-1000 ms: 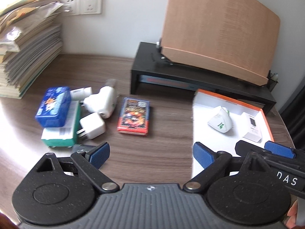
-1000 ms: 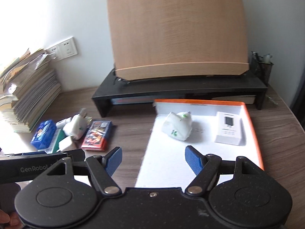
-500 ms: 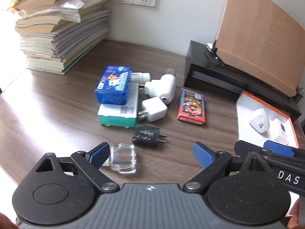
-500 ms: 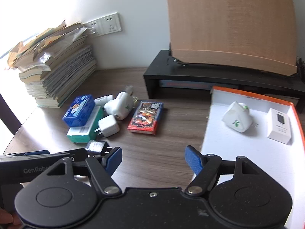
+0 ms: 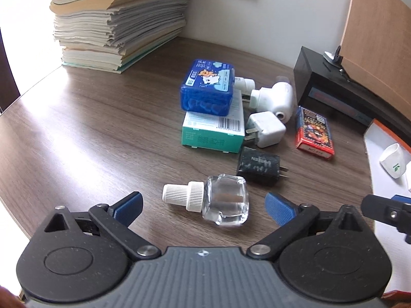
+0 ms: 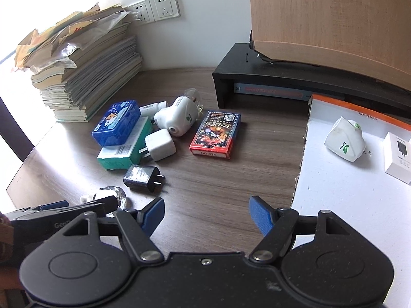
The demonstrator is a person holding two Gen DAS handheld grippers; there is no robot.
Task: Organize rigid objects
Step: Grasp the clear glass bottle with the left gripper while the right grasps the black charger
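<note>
Lower centre of the left view: our left gripper (image 5: 203, 204), just widened, brackets the clear white-capped glass bottle (image 5: 218, 200) untouched, which may roll aside; right gripper (image 6: 206, 215) gapes empty.

Blue tin (image 5: 207, 87), black charger (image 5: 258, 165), woodgrain desk (image 5: 102, 128)

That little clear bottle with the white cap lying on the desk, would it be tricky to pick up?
Probably somewhat. The clear bottle looks like glossy glass or hard plastic, so the pads may slip on it. It lies on its side, but its squarish body should keep it from rolling far. It looks stiff, and possibly breakable if dropped.
</note>
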